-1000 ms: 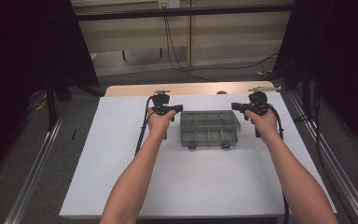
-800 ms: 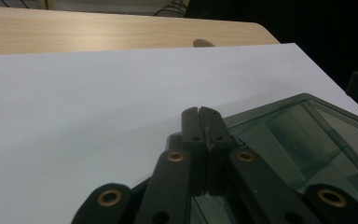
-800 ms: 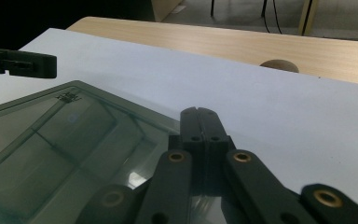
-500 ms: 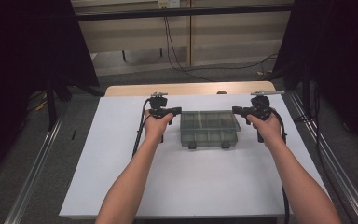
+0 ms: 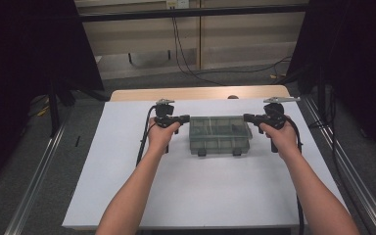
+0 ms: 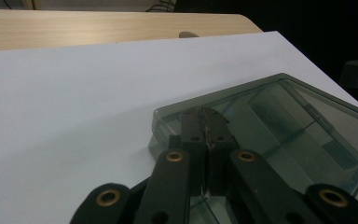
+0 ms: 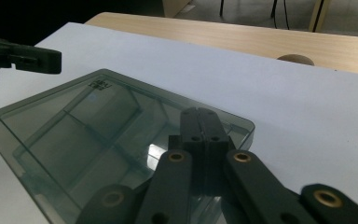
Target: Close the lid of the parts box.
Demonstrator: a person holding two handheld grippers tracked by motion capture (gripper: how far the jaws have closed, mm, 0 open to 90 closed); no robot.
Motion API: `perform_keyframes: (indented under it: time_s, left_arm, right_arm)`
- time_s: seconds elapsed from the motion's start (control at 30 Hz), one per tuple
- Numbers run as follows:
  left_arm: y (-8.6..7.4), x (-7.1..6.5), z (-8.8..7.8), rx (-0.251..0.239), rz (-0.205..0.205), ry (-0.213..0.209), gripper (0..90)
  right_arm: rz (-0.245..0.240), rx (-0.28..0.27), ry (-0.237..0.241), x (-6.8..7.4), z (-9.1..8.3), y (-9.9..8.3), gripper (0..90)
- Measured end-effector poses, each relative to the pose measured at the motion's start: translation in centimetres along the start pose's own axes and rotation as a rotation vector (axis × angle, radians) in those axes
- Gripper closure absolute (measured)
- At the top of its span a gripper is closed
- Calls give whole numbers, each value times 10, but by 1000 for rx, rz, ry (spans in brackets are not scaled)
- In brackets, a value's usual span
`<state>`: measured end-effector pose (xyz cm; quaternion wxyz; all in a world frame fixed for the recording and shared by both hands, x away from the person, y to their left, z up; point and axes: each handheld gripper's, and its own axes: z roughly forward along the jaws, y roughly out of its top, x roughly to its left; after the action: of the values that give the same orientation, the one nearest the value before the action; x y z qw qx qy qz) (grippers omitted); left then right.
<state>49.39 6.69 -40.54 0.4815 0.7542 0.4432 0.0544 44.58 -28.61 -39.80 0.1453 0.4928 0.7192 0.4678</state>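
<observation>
Clear box (image 5: 220, 134), mid-desk (image 5: 127, 196): closed left tool (image 5: 186, 118) and right tool (image 5: 247, 117) flank its ends, gripping nothing; uneven push risks skewing it.

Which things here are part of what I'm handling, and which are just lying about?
In the job:
- clear compartment box
- left gripper, jaws shut at its left end
- right gripper, jaws shut at its right end

Lying about:
- white sheet
- small round knob on the wooden tabletop

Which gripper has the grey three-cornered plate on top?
The right gripper, at the right end of the clear box. A flat grey plate sits on top of it; the left gripper carries a smaller rounded cap.
</observation>
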Motion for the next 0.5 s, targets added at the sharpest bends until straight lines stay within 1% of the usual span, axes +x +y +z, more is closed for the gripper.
perform_keyframes:
  time_s: [0.13, 0.17, 0.2, 0.3, 0.37, 0.43, 0.5]
  left_arm:
    - [-2, -1, -1, 2, -1, -9, 891]
    - [-2, -1, -1, 9, 5, -9, 891]
    - [-2, -2, -1, 4, 6, -5, 891]
    - [-3, -3, -2, 10, 13, -11, 891]
    - [-5, -3, -3, 13, 25, -6, 891]
    - [-6, -4, -4, 8, 21, -9, 891]
    - [-7, -4, -5, 11, 26, -11, 891]
  right_arm:
    - [-14, 11, -8, 2, -1, -2, 900]
    - [-23, 17, -9, 2, -1, -3, 900]
    - [-27, 21, -9, 3, -1, -4, 900]
    - [-35, 29, -6, 5, -1, -7, 900]
    - [-34, 30, -2, 6, -1, -8, 900]
    - [-41, 29, -6, 6, -1, -8, 900]
    - [-38, 30, -7, 7, -2, -9, 900]
